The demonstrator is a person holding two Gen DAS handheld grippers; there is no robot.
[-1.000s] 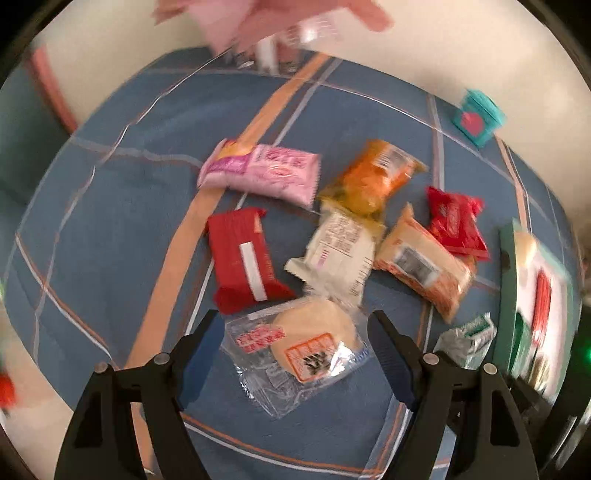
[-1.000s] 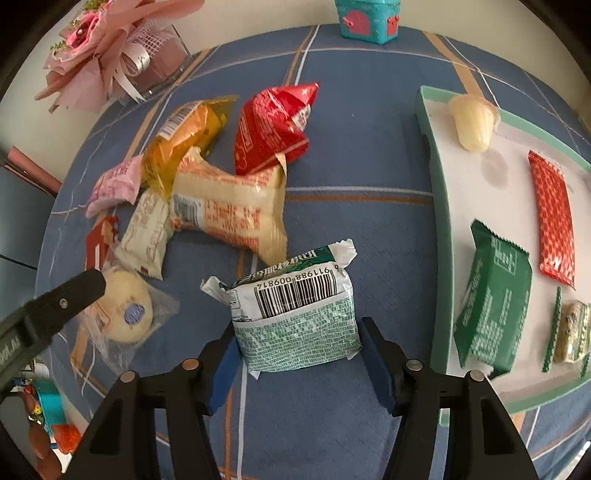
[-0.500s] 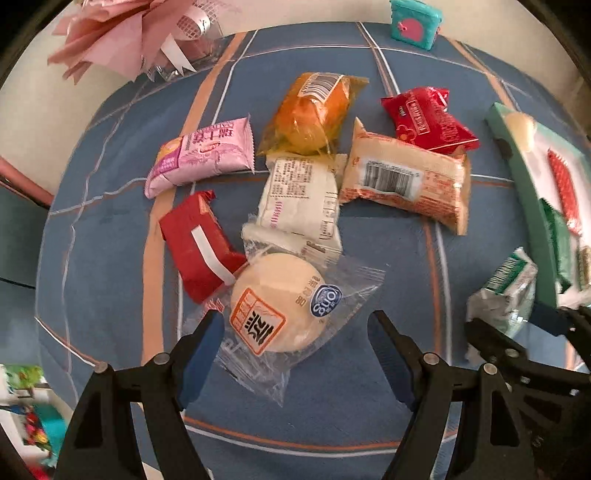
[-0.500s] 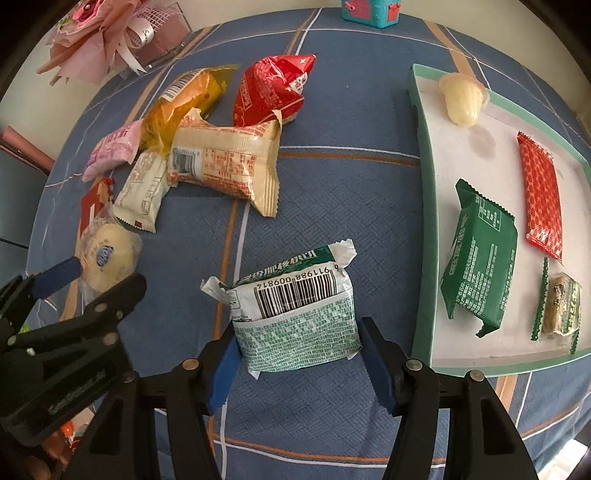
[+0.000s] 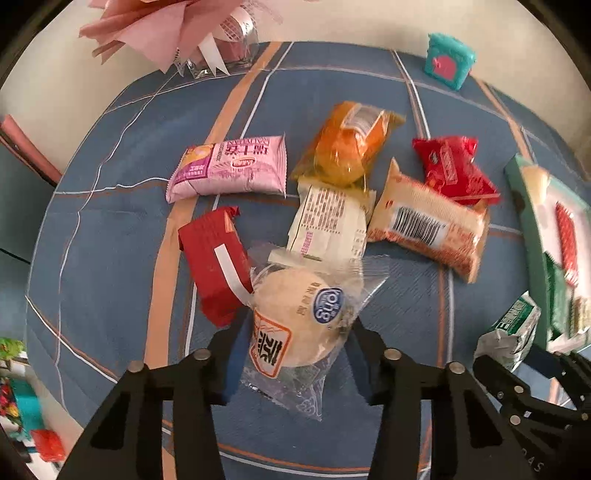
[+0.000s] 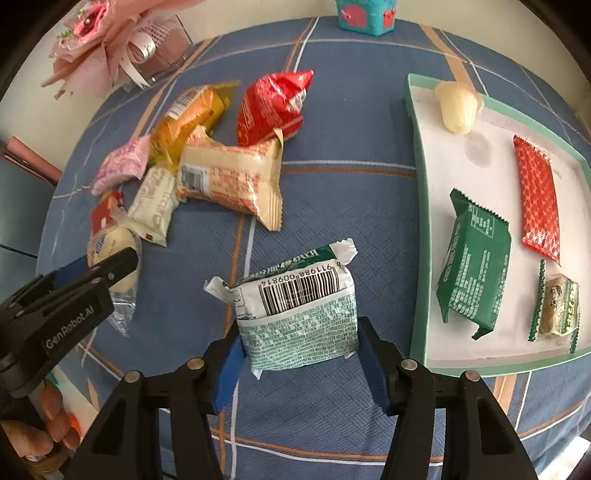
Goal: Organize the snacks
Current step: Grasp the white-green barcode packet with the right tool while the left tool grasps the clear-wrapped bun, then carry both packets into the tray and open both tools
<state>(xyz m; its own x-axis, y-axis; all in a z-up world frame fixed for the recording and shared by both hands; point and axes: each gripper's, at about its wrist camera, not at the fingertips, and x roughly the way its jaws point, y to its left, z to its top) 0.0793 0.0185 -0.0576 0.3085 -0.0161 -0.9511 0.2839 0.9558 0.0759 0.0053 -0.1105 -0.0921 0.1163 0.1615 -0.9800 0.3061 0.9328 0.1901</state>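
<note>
My left gripper (image 5: 295, 354) is shut on a round bun in a clear wrapper (image 5: 295, 317) at the near edge of the snack pile; it also shows in the right wrist view (image 6: 110, 251). My right gripper (image 6: 299, 354) is shut on a green-and-white packet (image 6: 299, 310), held above the blue cloth left of the tray (image 6: 421, 221); the packet also shows in the left wrist view (image 5: 513, 328). The tray holds a green packet (image 6: 476, 258), a red packet (image 6: 537, 199), a jelly cup (image 6: 456, 107) and a small nut bar (image 6: 557, 306).
On the cloth lie a pink packet (image 5: 229, 170), a red bar (image 5: 218, 258), a white packet (image 5: 328, 221), an orange packet (image 5: 347, 144), a beige barcoded packet (image 5: 428, 225) and a red bag (image 5: 454, 170). A pink bouquet (image 6: 107, 48) and a teal box (image 6: 365, 14) stand at the back.
My left gripper has closed in on the round bun and shut on it. My right gripper has kept hold of the green-and-white packet and drifted closer to the tray.
</note>
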